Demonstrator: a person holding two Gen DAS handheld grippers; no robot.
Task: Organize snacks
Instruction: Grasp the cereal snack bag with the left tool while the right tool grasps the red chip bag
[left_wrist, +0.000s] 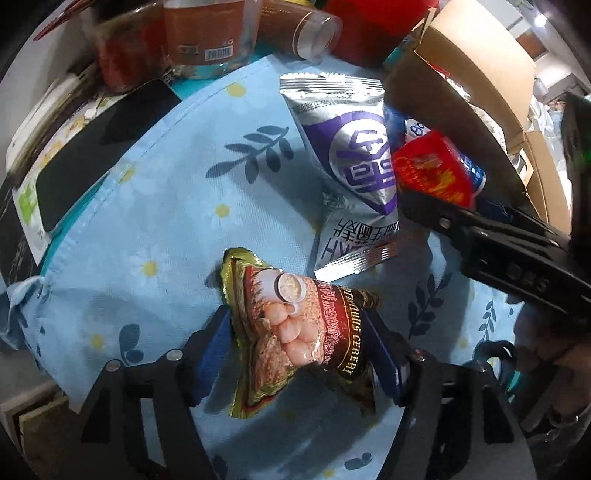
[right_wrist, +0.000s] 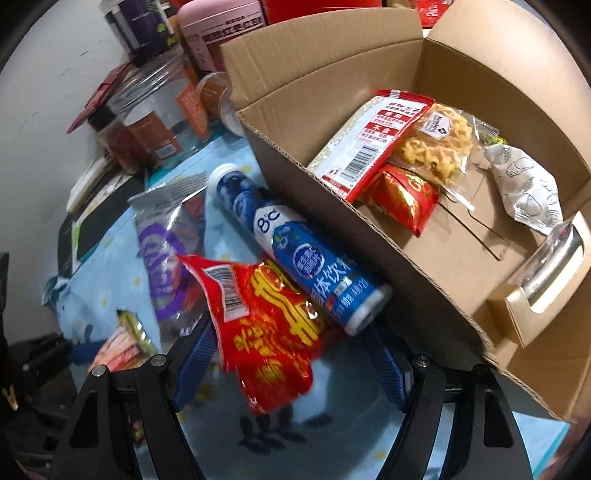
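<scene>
At the bottom of the left wrist view, the left gripper (left_wrist: 299, 347) has a brown-and-gold cereal sachet (left_wrist: 295, 339) between its blue pads; the left pad touches the crumpled foil edge, the right pad seems to stand just off it, so I cannot tell whether it is held or let go. At the bottom of the right wrist view, the right gripper (right_wrist: 291, 354) straddles a red snack packet (right_wrist: 266, 325); the left pad is against the packet's edge, the right one stands well clear, so this gripper is open.

Past the red packet lies a blue drink-powder tube (right_wrist: 299, 251), leaning against the cardboard box (right_wrist: 332, 206), with a silver-and-purple pouch (left_wrist: 351, 155) flat on the blue floral cloth (left_wrist: 155, 192) over the desk. The box, at upper right of the right wrist view, already holds a few packets. Jars crowd the upper left.

The step looks like picking loose snacks off the cloth for the box. Next, each gripper would need to close firmly on its packet, lift clear of the box wall, and carry it over the opening.
</scene>
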